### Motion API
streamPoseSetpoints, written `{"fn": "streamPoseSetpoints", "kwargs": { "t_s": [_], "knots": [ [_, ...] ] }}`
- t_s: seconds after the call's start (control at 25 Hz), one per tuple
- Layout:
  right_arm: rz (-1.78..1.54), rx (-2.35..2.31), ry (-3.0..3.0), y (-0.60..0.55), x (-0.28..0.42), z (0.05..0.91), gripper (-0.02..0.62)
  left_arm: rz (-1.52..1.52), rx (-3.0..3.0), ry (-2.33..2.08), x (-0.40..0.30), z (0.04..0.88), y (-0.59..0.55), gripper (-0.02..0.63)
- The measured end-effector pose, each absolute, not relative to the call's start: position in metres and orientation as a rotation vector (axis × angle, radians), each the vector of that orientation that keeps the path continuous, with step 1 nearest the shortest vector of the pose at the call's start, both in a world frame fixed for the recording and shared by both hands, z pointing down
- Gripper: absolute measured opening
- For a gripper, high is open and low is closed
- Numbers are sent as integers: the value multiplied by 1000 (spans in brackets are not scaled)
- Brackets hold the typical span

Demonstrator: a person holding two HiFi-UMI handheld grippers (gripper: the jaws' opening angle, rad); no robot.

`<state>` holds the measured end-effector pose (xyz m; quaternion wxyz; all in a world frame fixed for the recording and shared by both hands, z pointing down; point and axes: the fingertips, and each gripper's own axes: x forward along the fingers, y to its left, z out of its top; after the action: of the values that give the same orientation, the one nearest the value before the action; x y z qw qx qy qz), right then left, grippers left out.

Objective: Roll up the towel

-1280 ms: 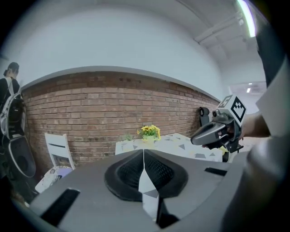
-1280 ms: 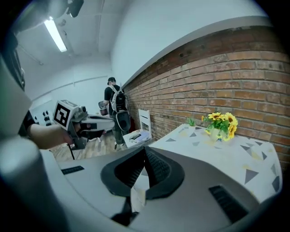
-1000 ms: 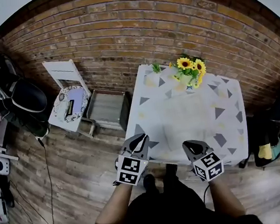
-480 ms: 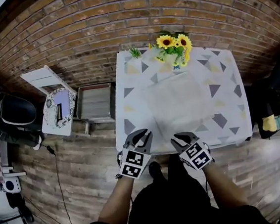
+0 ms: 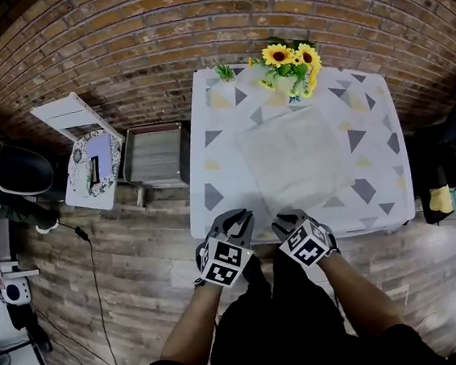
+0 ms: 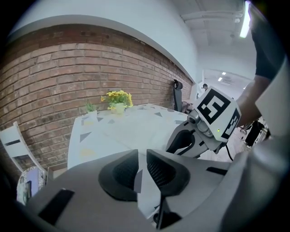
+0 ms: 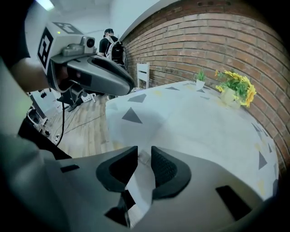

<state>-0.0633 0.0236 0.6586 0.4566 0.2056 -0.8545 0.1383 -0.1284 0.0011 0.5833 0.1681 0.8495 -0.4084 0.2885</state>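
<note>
The towel (image 5: pixel 297 162) lies spread flat in the middle of the table (image 5: pixel 210 165), a pale sheet that barely stands out from the white tablecloth with grey triangles beneath it. It sits slightly askew to the table's sides. Its far edge stops short of the vase of sunflowers (image 5: pixel 288 58) by the brick wall, and its near edge ends close to the side where the person stands.

Both grippers hang at that near side. The left gripper (image 5: pixel 240 217) is off the towel's near left corner. The right gripper (image 5: pixel 285 222) is just beside the near edge, though contact cannot be made out. The jaws of both have just been opening. The left pair stands a narrow slit apart and the right pair wider, and neither has anything between its pads; only the tablecloth shows through the gaps.

The towel looks thin, light and limp. It will likely fold and bunch instead of holding a shape, and it may drag the tablecloth along or slide on it. The sensible hold is probably on the near edge, one gripper towards each corner, pinching the towel's layer alone so the edge can be turned over evenly and rolled towards the flowers.
</note>
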Motion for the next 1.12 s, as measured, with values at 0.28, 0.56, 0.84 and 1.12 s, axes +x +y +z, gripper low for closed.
{"fn": "streamPoseSetpoints", "kwargs": {
  "t_s": [0.28,0.56,0.84,1.12],
  "knots": [
    [340,547,-2076,33,-41,661,43,864,2469,-1047,-109,589,14,91],
    [420,645,-2057,43,4,652,37,993,2605,-822,-60,600,30,118],
    [467,666,-2095,42,25,622,35,1182,2818,-611,7,609,36,118],
    [509,580,-2121,44,33,622,35,1377,2866,-421,30,637,34,118]
  ]
}}
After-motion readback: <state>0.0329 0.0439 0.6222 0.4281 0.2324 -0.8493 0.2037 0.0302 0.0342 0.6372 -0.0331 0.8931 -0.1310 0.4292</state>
